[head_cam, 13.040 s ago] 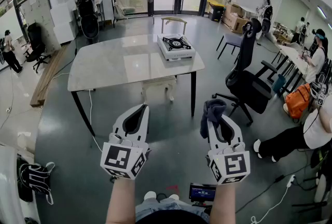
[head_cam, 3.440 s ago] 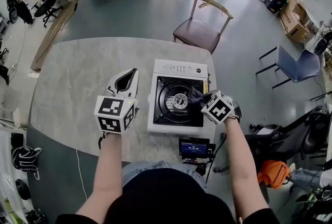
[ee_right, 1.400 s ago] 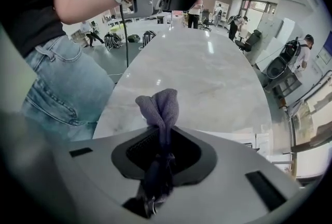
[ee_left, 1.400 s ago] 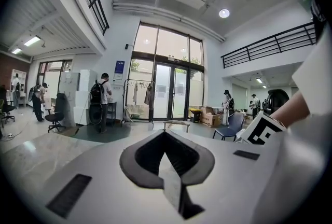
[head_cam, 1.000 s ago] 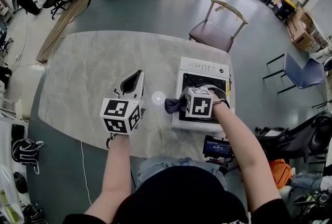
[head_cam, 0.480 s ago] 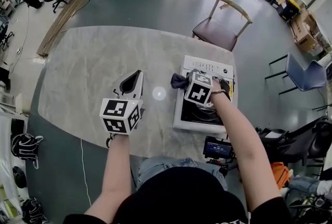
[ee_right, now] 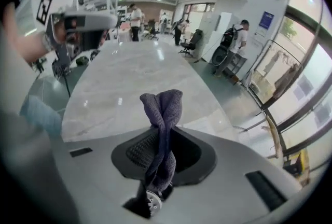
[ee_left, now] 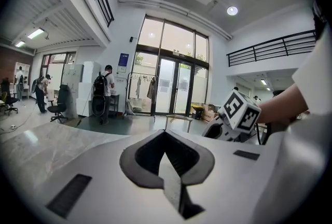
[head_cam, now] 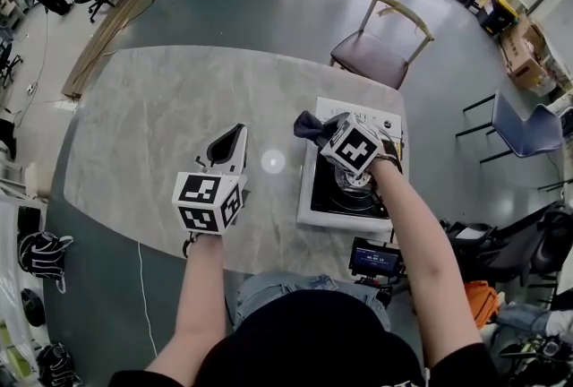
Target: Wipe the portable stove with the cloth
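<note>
Marble table [head_cam: 134, 116], portable stove [head_cam: 315, 206] out at its 3 o'clock, and the right gripper [head_cam: 320, 131] has swept from the stove's 8 o'clock edge up to its 11 o'clock corner, so that left side looks wiped. The left gripper [head_cam: 236, 132] hangs clenched on nothing over bare table. Only the right gripper view shows the jaws pinching the dark cloth [ee_right: 162, 114], its tip pointing across the tabletop.

Right gripper [head_cam: 324, 131] holds cloth [head_cam: 307, 124] at the stove [head_cam: 310, 208]'s left edge.
</note>
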`<state>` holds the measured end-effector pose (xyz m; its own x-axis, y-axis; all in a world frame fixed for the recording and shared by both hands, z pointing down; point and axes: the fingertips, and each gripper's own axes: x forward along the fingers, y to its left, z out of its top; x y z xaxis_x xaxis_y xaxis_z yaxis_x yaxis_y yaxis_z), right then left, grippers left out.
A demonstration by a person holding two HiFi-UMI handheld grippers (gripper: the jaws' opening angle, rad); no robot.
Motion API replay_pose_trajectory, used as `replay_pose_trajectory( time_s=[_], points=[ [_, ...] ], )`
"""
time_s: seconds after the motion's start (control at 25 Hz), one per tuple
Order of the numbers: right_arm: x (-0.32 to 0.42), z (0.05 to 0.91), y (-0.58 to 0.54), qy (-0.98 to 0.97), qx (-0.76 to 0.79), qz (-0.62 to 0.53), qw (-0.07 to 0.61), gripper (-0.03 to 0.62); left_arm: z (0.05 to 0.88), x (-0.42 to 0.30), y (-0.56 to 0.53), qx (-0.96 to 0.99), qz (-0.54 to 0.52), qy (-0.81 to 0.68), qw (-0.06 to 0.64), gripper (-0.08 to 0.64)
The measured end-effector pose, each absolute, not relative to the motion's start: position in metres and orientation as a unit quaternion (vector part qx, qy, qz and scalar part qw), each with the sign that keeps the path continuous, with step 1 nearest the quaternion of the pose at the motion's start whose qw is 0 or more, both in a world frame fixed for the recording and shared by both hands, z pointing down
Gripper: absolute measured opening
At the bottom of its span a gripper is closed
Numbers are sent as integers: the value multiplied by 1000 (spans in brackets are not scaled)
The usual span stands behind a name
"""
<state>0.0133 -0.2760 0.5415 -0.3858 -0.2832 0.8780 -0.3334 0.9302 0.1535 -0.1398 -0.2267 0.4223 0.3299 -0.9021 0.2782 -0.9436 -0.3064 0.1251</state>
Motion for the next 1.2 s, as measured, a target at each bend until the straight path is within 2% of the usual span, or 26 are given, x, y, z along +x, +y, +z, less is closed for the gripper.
replay_pose_trajectory(
  time_s=[0.2, 0.44, 0.72, 1.2],
  points=[
    [33, 502, -313, -842, 279, 73, 456, 86, 423, -142, -228, 802, 73, -576, 141, 6],
    [74, 516, -336, -802, 379, 224, 404, 86, 427, -135, -228, 803, 77, -573, 142, 8],
    [70, 565, -320, -787, 345, 220, 462, 85, 429, -146, -227, 794, 82, -584, 147, 8],
    [88, 567, -320, -769, 314, 180, 528, 85, 426, -141, -226, 793, 90, -585, 144, 8]
  ],
)
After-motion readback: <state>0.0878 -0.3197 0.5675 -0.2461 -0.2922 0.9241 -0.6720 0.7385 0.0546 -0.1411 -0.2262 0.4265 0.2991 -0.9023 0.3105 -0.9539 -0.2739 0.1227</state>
